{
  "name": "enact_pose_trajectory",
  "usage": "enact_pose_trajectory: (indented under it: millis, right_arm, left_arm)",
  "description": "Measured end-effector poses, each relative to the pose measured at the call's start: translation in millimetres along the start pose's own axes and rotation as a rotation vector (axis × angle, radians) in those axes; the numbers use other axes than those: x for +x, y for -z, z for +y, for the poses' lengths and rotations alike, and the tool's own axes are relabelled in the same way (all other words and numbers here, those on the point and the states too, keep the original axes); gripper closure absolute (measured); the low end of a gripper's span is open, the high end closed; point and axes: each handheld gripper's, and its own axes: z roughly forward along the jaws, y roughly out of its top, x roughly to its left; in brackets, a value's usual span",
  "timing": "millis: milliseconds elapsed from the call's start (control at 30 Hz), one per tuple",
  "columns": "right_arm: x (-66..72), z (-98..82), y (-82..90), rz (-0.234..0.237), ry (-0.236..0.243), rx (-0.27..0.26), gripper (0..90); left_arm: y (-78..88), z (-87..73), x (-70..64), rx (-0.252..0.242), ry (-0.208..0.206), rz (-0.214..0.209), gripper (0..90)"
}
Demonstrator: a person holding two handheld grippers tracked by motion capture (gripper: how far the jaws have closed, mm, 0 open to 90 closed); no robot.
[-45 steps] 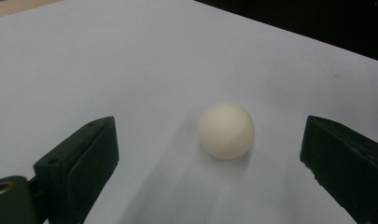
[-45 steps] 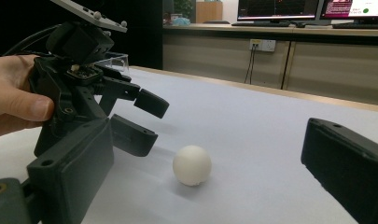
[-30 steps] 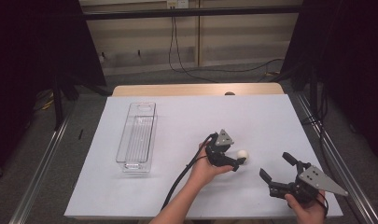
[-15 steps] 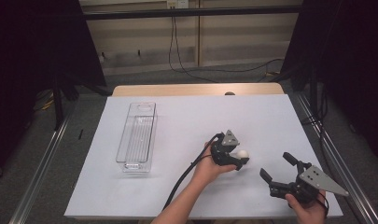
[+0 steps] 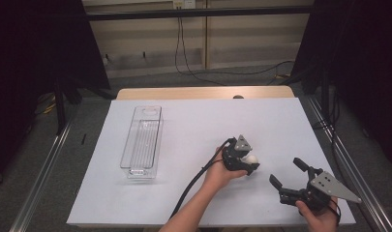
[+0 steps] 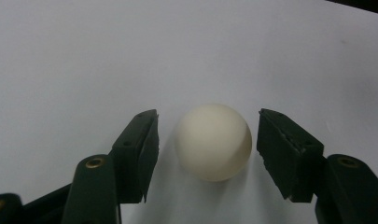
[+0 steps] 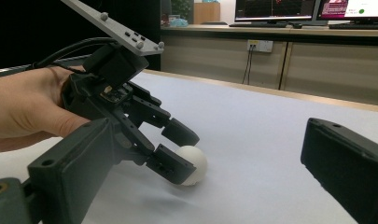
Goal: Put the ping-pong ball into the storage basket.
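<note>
We see a cream-white, unpatterned ball point(image 6: 213, 142) on the plain white worktop point(image 5: 193, 125), whose far edge is pale wood. Around the ball, the left gripper point(image 5: 248, 163) is matt black, with brass-coloured pins at its joints and a grey plate on top. The right gripper point(image 5: 286, 176), near the ball, is black too, also topped with a grey plate. Well apart from the ball lies a colourless clear tray point(image 5: 141, 143) with ribbed lines along its bottom.
</note>
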Motion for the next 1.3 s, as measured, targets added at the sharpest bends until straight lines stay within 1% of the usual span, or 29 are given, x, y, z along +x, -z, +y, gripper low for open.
enact_pose_trajectory:
  millis: [33, 67, 100, 133, 233, 267, 433, 467, 500, 533, 567, 600, 633, 667, 700, 767, 800, 833, 867, 900, 933, 1000, 1033, 1067, 1100, 1167, 1200, 1267, 1300]
  right_arm:
    - [-0.3, -0.1, 0.2, 0.003, 0.004, 0.001, 2.2]
    - [-0.4, -0.2, 0.1, 0.004, 0.002, 0.000, 2.2]
    - [-0.6, -0.2, 0.2, 0.004, 0.002, 0.000, 2.2]
    - [-0.8, -0.2, 0.0, 0.002, 0.003, -0.003, 2.2]
    - [-1.2, -0.2, 0.3, 0.003, 0.003, -0.002, 2.2]
    - [-1.2, -0.2, 0.2, 0.002, 0.003, -0.002, 2.2]
    - [-1.0, -0.1, 0.2, 0.002, 0.006, -0.006, 2.2]
    - [-0.8, -0.2, 0.4, 0.001, 0.001, -0.001, 2.3]
    - [-0.7, -0.3, 0.2, -0.001, 0.000, -0.001, 2.3]
    - [-0.7, -0.4, 0.1, 0.000, 0.000, 0.000, 2.3]
    - [-0.6, -0.5, 0.1, 0.000, 0.000, 0.002, 2.3]
    - [-0.2, -0.5, -0.2, -0.003, 0.000, 0.001, 2.3]
    - [-0.1, -0.3, -0.1, -0.003, 0.000, 0.001, 2.3]
    - [-0.1, -0.3, 0.0, 0.003, 0.005, 0.003, 2.3]
    - [-0.3, -0.3, 0.0, 0.007, 0.007, 0.004, 2.3]
    - [0.0, -0.4, -0.3, 0.012, 0.004, 0.004, 2.3]
    - [-0.1, -0.5, -0.4, 0.010, 0.006, 0.006, 2.3]
    - [-0.2, -0.6, -0.4, 0.010, 0.005, 0.006, 2.3]
    - [-0.2, -0.6, -0.4, 0.010, 0.005, 0.006, 2.3]
    - [-0.2, -0.5, -0.4, 0.010, 0.006, 0.006, 2.3]
    - [-0.2, -0.5, -0.4, 0.011, 0.006, 0.006, 2.3]
    - [0.2, -0.5, -0.5, 0.006, 0.005, 0.004, 2.3]
    - [0.3, -0.6, -0.7, 0.007, 0.006, 0.004, 2.3]
    - [0.4, -0.7, -0.6, 0.008, 0.007, 0.005, 2.3]
    - [0.8, -0.6, -0.6, 0.003, 0.006, 0.006, 2.3]
    - [0.9, -0.6, -1.1, 0.003, 0.007, 0.006, 2.3]
    - [1.3, -0.5, -1.1, 0.002, 0.000, 0.008, 2.4]
    - [0.9, -0.8, -1.4, 0.006, 0.004, 0.012, 2.3]
    - [1.1, -0.8, -1.5, 0.006, 0.002, 0.011, 2.3]
  left_arm:
    - [0.0, 0.6, 0.1, 0.019, -0.006, 0.004, 40.8]
    - [-0.8, 0.7, 0.0, 0.019, -0.005, 0.002, 41.8]
    - [-2.5, 0.0, -0.2, 0.002, -0.001, -0.009, 42.3]
    - [-2.9, 0.0, 0.3, 0.004, -0.017, -0.010, 43.4]
    - [-3.3, -0.6, -0.5, 0.011, -0.013, -0.016, 49.8]
    - [-3.6, -0.9, -0.3, 0.008, -0.011, -0.018, 50.6]
    - [-1.1, -0.5, 0.2, 0.023, -0.025, -0.012, 51.0]
    - [0.0, -0.2, 0.4, 0.023, -0.020, -0.013, 51.1]
    - [1.6, 0.0, 1.6, 0.026, -0.030, -0.016, 51.1]
    - [2.9, 0.1, 2.0, 0.027, -0.027, -0.014, 51.1]
    - [3.7, 0.0, 2.2, 0.015, -0.020, -0.013, 51.1]
    - [6.5, 1.1, 3.0, 0.039, -0.025, -0.009, 51.1]
    - [6.8, 0.3, 3.4, 0.020, -0.014, -0.022, 51.1]
    - [8.4, 0.9, 3.4, 0.024, -0.013, -0.015, 51.2]
    - [10.9, 1.4, 4.0, 0.041, -0.022, -0.010, 51.2]
    - [12.6, 1.2, 4.7, 0.029, -0.019, -0.019, 51.1]
    - [14.6, 1.8, 4.7, 0.037, -0.018, -0.012, 51.2]
    - [15.8, 1.6, 5.6, 0.029, -0.017, -0.022, 51.1]
    - [18.2, 2.4, 5.8, 0.041, -0.014, -0.013, 51.2]
    - [19.0, 1.8, 6.6, 0.024, -0.005, -0.022, 51.2]
    - [22.1, 2.6, 7.1, 0.041, -0.004, -0.012, 51.2]
    - [24.3, 1.3, 9.0, 0.021, 0.010, -0.018, 51.2]
    - [26.4, 1.3, 10.0, 0.028, 0.014, -0.014, 51.2]
    - [29.2, 1.8, 10.3, 0.047, 0.019, -0.004, 51.2]
    - [30.0, 0.8, 11.5, 0.033, 0.020, -0.005, 51.2]
    - [33.3, -0.1, 12.5, 0.029, 0.024, -0.002, 51.2]
    - [34.7, -0.3, 13.4, 0.026, 0.028, -0.012, 51.2]
    - [38.7, -0.7, 14.1, 0.043, 0.026, 0.004, 51.2]
    - [40.1, -1.5, 15.4, 0.039, 0.027, -0.001, 51.2]
